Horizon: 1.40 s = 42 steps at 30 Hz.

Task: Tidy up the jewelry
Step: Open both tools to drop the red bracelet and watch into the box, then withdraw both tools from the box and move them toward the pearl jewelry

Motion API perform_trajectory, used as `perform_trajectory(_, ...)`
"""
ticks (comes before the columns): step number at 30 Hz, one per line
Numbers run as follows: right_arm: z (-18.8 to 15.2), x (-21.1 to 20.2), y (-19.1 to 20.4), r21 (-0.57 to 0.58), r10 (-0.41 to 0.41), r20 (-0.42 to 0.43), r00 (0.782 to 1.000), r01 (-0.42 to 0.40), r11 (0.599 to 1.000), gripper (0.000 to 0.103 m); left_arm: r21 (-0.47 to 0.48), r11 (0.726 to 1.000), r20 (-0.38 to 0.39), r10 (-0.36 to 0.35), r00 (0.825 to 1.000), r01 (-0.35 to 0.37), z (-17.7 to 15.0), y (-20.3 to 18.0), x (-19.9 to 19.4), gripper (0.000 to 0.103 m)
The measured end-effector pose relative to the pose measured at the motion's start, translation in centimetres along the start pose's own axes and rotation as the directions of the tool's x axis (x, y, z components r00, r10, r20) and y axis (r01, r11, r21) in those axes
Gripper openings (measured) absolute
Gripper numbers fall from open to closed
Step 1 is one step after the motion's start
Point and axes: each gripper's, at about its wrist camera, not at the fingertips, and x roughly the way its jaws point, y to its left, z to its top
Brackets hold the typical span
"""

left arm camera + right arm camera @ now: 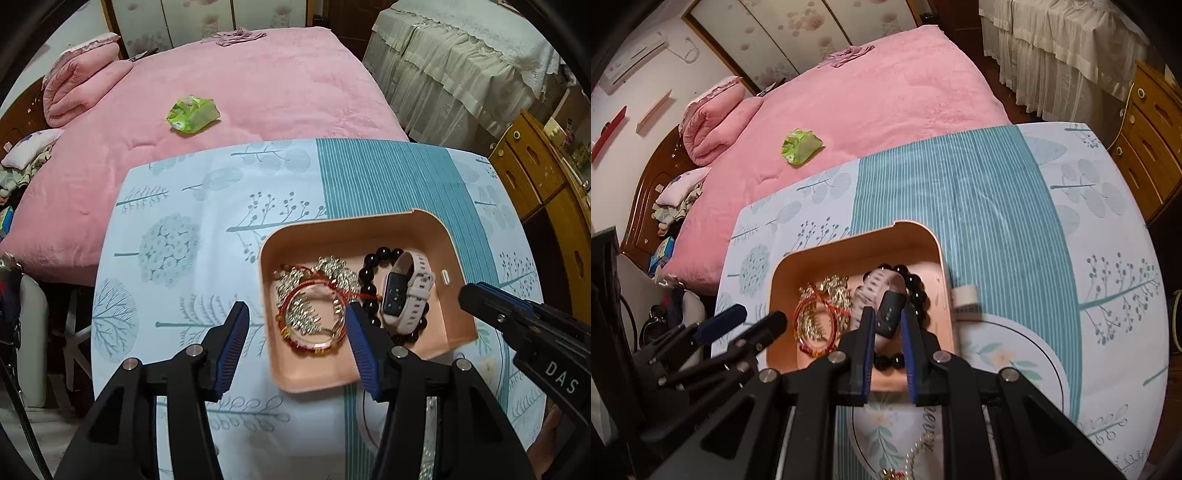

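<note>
A peach tray stands on the patterned tablecloth. In it lie red bangles, a silver chain, a black bead bracelet and a pale-strapped watch. My left gripper hovers open over the bangles, gripping nothing. My right gripper hangs over the tray's right side. Its pads stand a narrow gap apart, and the watch face shows through that gap, lying below them.
Another chain lies on the cloth near me. Beyond the table's far edge are a pink bed and a green wrapper. Wooden drawers stand at the right.
</note>
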Motion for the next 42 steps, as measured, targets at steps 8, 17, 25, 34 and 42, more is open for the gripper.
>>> perform_trajectory(8,-3.1,-2.1,-0.3,-0.024,0.015,-0.013,1.000,-0.016,1.000,0.014,-0.005,1.000,0.006,-0.016,1.000,0.016,-2.4,2.1,-2.6,0.054)
perform_trajectory(17,-9.0,-4.0,0.3,-0.066,0.016,-0.019,1.000,-0.018,0.998,0.034,-0.100,0.995,0.015,-0.024,1.000,0.025,-7.6,7.0,-6.1,0.062)
perform_trajectory(25,-15.7,-5.6,0.7,-0.099,0.011,-0.045,0.999,-0.015,0.995,0.034,-0.080,0.997,-0.034,0.011,0.999,-0.014,-14.3,9.2,-6.9,0.062)
perform_trajectory(34,-23.8,-5.9,0.3,-0.096,-0.019,-0.121,0.992,0.008,0.995,0.034,0.065,0.995,-0.125,-0.066,0.990,0.075,-20.7,5.2,-6.0,0.062)
perform_trajectory(42,-26.7,-4.1,-0.1,-0.062,-0.041,-0.146,0.988,0.032,0.998,0.034,0.167,0.974,-0.163,-0.125,0.979,0.153,-22.9,0.9,-5.6,0.062)
